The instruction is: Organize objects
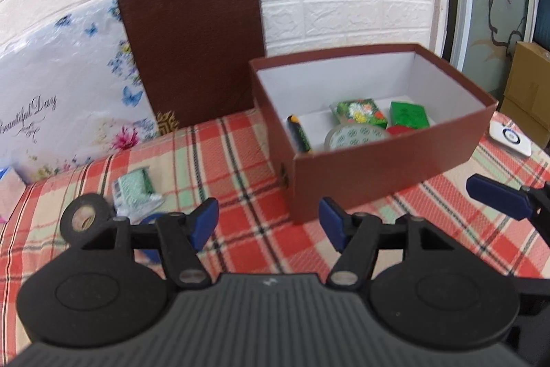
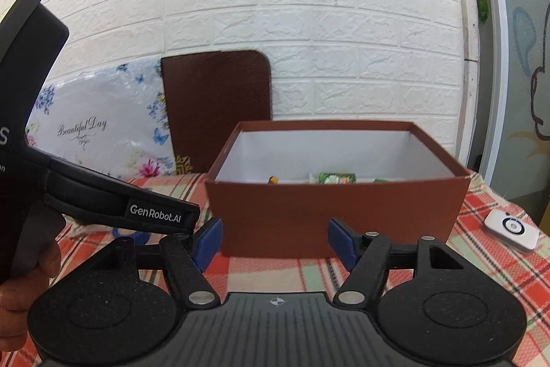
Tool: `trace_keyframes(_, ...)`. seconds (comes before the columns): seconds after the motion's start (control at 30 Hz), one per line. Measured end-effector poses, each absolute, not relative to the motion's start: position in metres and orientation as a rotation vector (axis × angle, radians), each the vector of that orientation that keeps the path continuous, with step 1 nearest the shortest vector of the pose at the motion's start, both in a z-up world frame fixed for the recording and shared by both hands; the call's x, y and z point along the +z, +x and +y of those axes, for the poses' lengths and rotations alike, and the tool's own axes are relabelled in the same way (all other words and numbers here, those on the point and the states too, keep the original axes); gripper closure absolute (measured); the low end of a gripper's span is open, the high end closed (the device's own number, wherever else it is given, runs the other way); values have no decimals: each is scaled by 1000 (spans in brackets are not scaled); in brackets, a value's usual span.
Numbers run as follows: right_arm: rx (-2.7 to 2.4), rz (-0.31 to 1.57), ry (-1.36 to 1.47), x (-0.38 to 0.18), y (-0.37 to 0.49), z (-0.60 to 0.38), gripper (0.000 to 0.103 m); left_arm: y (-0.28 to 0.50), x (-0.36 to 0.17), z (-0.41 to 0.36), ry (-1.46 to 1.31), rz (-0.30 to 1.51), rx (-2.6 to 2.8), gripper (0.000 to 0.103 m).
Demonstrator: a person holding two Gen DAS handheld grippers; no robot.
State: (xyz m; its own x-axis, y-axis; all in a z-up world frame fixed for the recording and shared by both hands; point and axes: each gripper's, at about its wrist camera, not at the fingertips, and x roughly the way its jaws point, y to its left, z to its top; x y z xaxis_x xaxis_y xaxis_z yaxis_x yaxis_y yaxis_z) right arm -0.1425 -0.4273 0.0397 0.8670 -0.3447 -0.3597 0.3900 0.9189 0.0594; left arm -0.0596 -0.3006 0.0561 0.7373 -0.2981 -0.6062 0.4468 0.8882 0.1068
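A brown box (image 1: 378, 174) with a white inside stands open on the checked cloth; it holds a flowered green packet (image 1: 359, 109), a plain green packet (image 1: 409, 115), a round tin (image 1: 354, 136) and a dark tube (image 1: 299, 133). My left gripper (image 1: 268, 224) is open and empty, low over the cloth near the box's front left corner. A black tape roll (image 1: 86, 219) and a pale green packet (image 1: 135, 191) lie left of it. In the right wrist view my right gripper (image 2: 275, 239) is open and empty just before the box's front wall (image 2: 337, 215).
The box's brown lid (image 1: 192, 47) leans on the white brick wall beside a flowered plastic-wrapped bundle (image 1: 62, 98). A small white device (image 2: 512, 229) lies on the cloth right of the box. The left gripper's body and a hand (image 2: 27, 267) fill the right view's left side.
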Motion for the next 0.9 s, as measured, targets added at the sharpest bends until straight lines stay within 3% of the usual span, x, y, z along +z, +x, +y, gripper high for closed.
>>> trace_keyframes(0.9, -267, 514, 23, 15, -119, -357, 37, -43, 1, -187, 154, 724, -240, 36)
